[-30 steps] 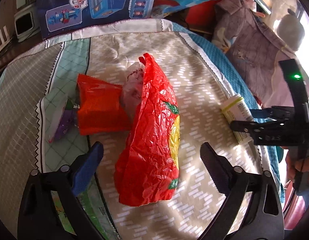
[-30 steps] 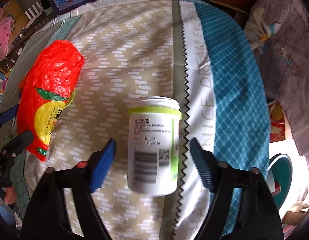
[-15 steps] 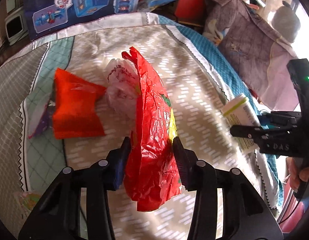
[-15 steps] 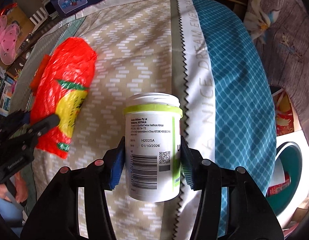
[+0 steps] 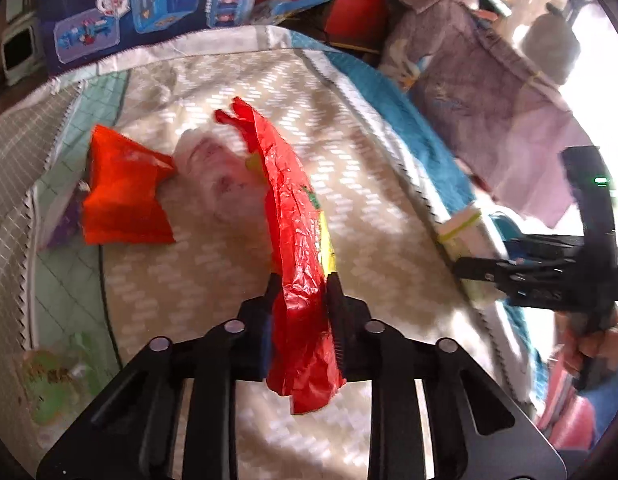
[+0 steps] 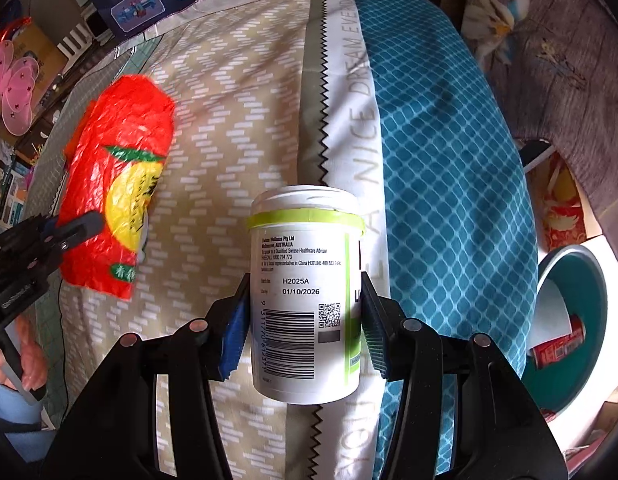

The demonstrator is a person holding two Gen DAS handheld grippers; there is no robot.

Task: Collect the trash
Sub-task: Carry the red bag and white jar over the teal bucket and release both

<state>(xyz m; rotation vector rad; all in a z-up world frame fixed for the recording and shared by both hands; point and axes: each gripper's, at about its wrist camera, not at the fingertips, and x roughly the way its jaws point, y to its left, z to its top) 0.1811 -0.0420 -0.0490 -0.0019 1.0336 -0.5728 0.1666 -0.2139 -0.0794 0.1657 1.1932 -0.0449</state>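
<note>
The left tool (image 5: pixel 300 280) has just been closing – its jaws now pinch the red plastic bag (image 5: pixel 297 240), near the middle of the bed (image 6: pixel 237 92). The right tool (image 6: pixel 305 316) clamps the white supplement jar (image 6: pixel 305 292) (green-banded lid), right of the bag.
</note>
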